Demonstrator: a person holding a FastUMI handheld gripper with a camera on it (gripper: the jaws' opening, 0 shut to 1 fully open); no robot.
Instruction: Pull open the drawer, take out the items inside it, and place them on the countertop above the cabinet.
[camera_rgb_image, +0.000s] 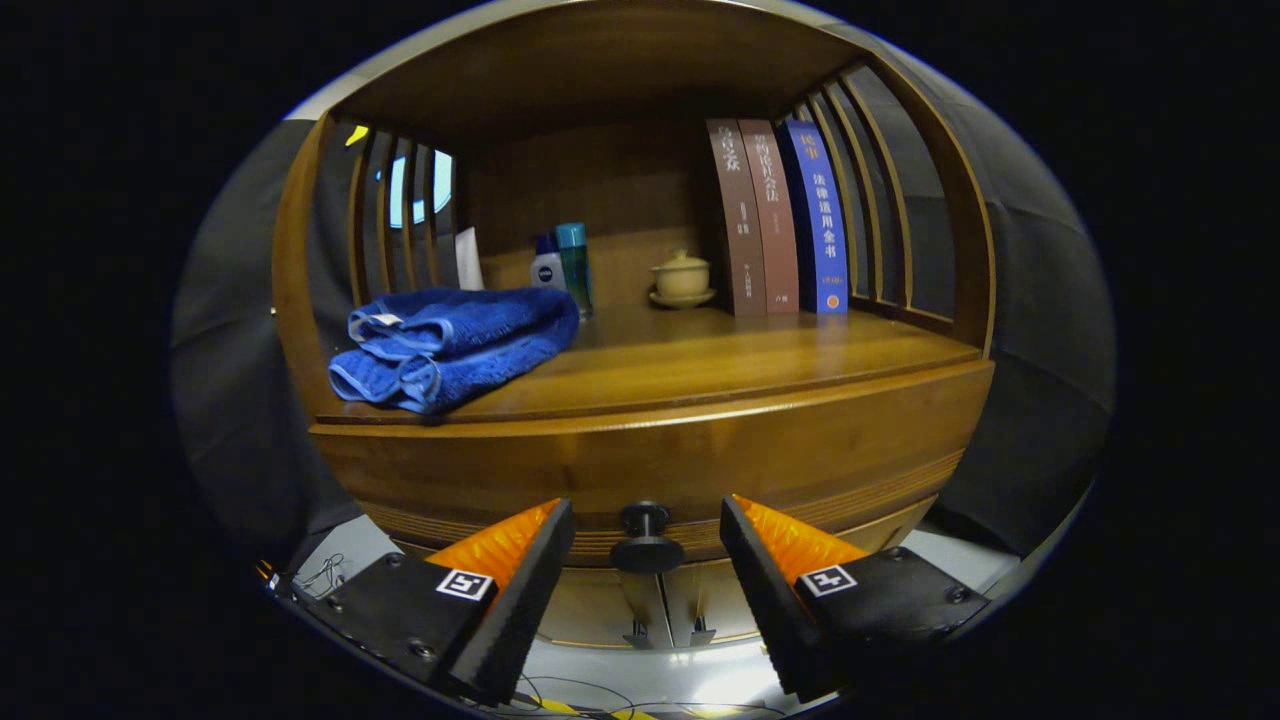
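Obscured and cut-off items, cabinet front

Drawer (650, 470) interior is lying out of sight behind its closed front; folded towel (455, 345) is hiding the bottles' (562, 265) bases and the white card (468, 258) foot; lower doors (660, 605) are showing partly between the parted fingers (530, 575) of the gripper (647, 585), too dim to detail.

Wooden countertop (700, 365) above the drawer carries a folded blue towel (455, 345) at its left front, two bottles (565, 265) and a lidded cup on a saucer (682, 280) at the back, three upright books (775, 220) right.
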